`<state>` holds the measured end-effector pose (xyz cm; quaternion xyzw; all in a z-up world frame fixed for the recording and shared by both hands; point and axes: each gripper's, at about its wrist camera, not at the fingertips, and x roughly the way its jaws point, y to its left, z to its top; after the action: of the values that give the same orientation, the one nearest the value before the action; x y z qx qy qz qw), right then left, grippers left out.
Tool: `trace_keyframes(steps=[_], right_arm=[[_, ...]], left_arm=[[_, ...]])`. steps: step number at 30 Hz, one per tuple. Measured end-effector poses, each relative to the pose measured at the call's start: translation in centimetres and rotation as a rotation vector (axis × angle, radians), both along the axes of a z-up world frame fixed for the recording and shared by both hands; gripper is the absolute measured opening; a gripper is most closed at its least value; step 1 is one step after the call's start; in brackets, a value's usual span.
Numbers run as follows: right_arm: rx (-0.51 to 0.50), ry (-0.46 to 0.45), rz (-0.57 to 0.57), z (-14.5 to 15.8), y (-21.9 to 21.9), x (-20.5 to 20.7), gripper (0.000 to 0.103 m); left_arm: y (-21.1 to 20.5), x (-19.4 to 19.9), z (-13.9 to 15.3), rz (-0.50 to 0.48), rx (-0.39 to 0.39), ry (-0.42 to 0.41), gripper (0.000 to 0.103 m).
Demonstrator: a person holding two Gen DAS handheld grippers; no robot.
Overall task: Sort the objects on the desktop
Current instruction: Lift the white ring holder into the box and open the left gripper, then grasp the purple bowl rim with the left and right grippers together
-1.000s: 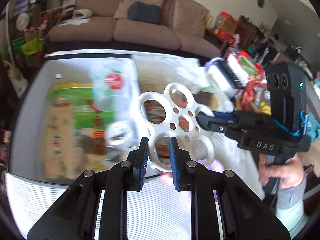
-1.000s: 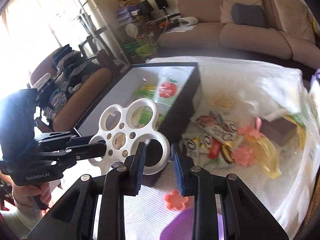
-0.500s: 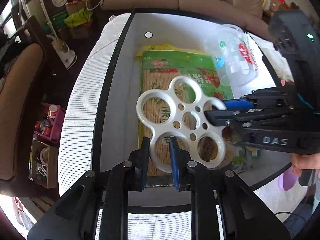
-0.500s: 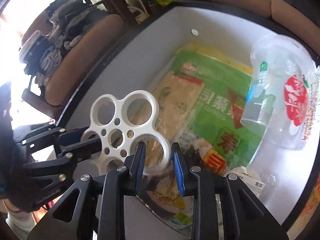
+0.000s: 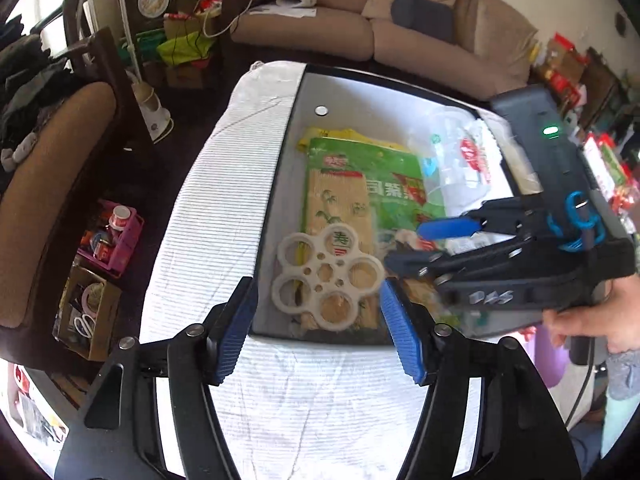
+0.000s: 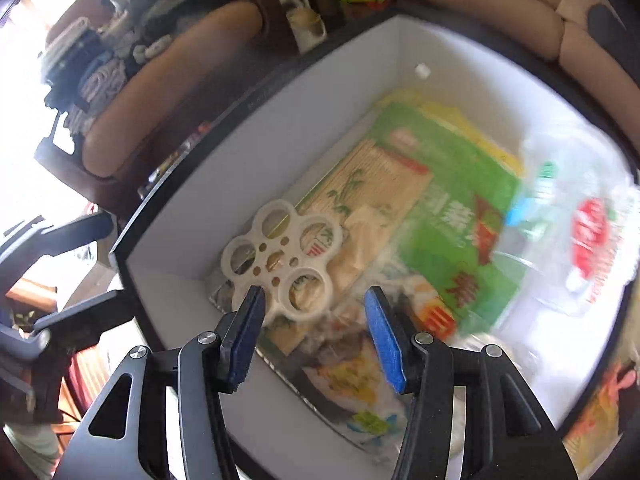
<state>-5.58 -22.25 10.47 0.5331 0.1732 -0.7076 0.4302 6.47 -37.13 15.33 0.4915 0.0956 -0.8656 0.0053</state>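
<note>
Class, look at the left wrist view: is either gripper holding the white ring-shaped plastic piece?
No. The white plastic piece lies in the box on the green packet, with the left gripper and right gripper open, apart from it.

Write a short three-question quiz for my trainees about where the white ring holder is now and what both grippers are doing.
1. True or false: the white ring holder lies inside the black box, on the green packet.
2. Which gripper grips the holder? A) left gripper B) right gripper C) neither
3. Fill in: beside the packet, toward the box's far right corner, lies a clear plastic ____ with a red logo.

Key
1. True.
2. C: both sets of jaws stand wide apart, with nothing between them.
3. Cup.
</note>
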Motion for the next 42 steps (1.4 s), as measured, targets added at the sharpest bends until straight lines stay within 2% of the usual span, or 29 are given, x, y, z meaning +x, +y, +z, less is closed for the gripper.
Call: trace_keyframes(steps=[2, 3, 4, 8, 11, 16, 18, 20, 23, 25, 27, 28, 31, 35, 39, 42], right_arm=[[-0.04, 0.047, -0.027, 2.0, 3.6, 0.8, 0.056], [-0.059, 0.074, -0.045, 2.9, 5.5, 1.2, 0.058], [-0.074, 0.099, -0.061, 3.7, 7.6, 1.9, 0.062], [-0.084, 0.167, -0.192, 5.3, 17.0, 3.8, 0.065], [-0.034, 0.198, -0.313, 4.3, 24.1, 5.2, 0.065], [0.007, 0.15, -0.499, 0.7, 33.2, 6.3, 0.065], [-0.01, 0.1, -0.554, -1.0, 36.1, 6.8, 0.065], [-0.052, 0.027, -0.584, -2.9, 38.1, 7.2, 0.065], [-0.049, -0.038, -0.588, -5.2, 38.9, 7.5, 0.065], [-0.047, -0.046, -0.564, -5.9, 38.6, 7.8, 0.062], [-0.056, -0.066, -0.539, -7.0, 38.3, 7.8, 0.036], [-0.044, -0.068, -0.529, -7.4, 38.0, 7.9, 0.022], [-0.013, -0.027, -0.51, -7.5, 37.4, 8.2, 0.022], [-0.031, -0.01, -0.524, -7.2, 37.9, 8.3, 0.021], [-0.05, 0.009, -0.54, -6.2, 38.3, 8.5, 0.021], [-0.086, 0.029, -0.545, -4.4, 38.3, 8.9, 0.021]], left_arm=[[0.9, 1.2, 0.6, -0.022, 0.043, 0.026, 0.064], [1.7, 1.9, 0.9, -0.038, 0.065, 0.038, 0.069], [2.6, 2.5, 1.2, -0.053, 0.08, 0.046, 0.071], [8.3, 4.3, 1.5, -0.145, 0.121, 0.061, 0.071], [14.0, 5.2, 0.7, -0.237, 0.162, 0.044, 0.071], [24.2, 5.4, -3.4, -0.366, 0.146, -0.031, 0.069], [27.5, 5.3, -5.8, -0.387, 0.122, -0.074, 0.068], [29.9, 4.9, -8.2, -0.395, 0.085, -0.115, 0.057], [31.6, 4.2, -10.7, -0.381, 0.068, -0.16, 0.052], [32.0, 4.0, -11.9, -0.376, 0.061, -0.171, 0.039], [32.3, 3.8, -12.1, -0.374, 0.048, -0.165, 0.024], [32.4, 3.8, -12.1, -0.375, 0.048, -0.161, 0.01], [32.1, 3.5, -12.3, -0.367, 0.05, -0.164, 0.009], [31.8, 3.5, -12.2, -0.367, 0.064, -0.165, 0.007], [31.8, 4.0, -10.7, -0.374, 0.073, -0.139, 0.007], [31.2, 4.2, -8.9, -0.375, 0.085, -0.123, 0.007]])
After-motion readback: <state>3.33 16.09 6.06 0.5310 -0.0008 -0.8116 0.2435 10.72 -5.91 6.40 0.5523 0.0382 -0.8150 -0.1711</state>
